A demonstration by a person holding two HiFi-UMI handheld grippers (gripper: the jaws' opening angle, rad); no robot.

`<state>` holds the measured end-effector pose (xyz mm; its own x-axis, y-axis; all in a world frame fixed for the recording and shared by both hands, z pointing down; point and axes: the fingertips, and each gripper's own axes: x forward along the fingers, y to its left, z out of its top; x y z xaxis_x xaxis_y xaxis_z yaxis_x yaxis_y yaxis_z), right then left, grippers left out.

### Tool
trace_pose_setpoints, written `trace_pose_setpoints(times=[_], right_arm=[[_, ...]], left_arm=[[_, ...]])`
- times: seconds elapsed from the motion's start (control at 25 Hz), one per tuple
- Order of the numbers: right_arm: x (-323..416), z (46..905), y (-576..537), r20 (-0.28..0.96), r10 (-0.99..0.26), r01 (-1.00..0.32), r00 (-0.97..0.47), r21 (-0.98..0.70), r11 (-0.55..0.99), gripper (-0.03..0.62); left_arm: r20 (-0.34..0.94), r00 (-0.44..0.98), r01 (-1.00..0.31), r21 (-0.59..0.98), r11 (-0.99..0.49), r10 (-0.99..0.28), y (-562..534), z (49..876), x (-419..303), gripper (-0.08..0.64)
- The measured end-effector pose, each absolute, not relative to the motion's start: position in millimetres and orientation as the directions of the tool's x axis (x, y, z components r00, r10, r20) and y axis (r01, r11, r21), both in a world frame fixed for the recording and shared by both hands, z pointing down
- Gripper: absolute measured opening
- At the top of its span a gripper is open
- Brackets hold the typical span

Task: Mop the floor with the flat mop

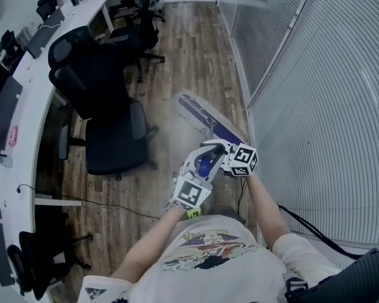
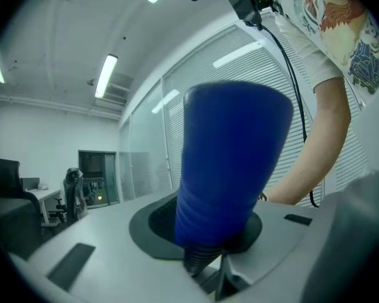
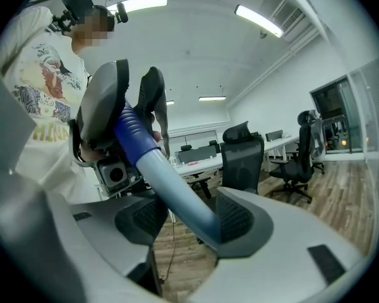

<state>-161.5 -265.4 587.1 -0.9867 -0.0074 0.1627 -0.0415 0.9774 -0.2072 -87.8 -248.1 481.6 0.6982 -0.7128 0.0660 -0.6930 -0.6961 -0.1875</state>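
The left gripper (image 2: pixel 208 229) had its fingers clenched on the blue end grip (image 2: pixel 234 163) of the flat mop's handle, the right gripper (image 3: pixel 186 216) grasping the pole (image 3: pixel 177 191) just below; the mop head (image 1: pixel 208 118) lay ahead, slantwise on the floor (image 1: pixel 177 55) by the glass wall (image 1: pixel 316 106)
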Motion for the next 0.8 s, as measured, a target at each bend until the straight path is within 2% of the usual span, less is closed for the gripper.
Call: trace_pose_setpoints(times=[0.52,0.8], right_arm=[[-169,607,-220,0.259,0.034,-0.021,-0.965,-0.208,0.978,0.222],[-155,594,-173,0.208,0.020,-0.025,-0.978,-0.210,0.977,0.222]], left_arm=[[0.157,0.711,-0.667,-0.157,-0.728,-0.685,-199,509,-95,0.084],[0.162,0.708,-0.670,-0.152,-0.726,-0.687,-153,494,-79,0.089]])
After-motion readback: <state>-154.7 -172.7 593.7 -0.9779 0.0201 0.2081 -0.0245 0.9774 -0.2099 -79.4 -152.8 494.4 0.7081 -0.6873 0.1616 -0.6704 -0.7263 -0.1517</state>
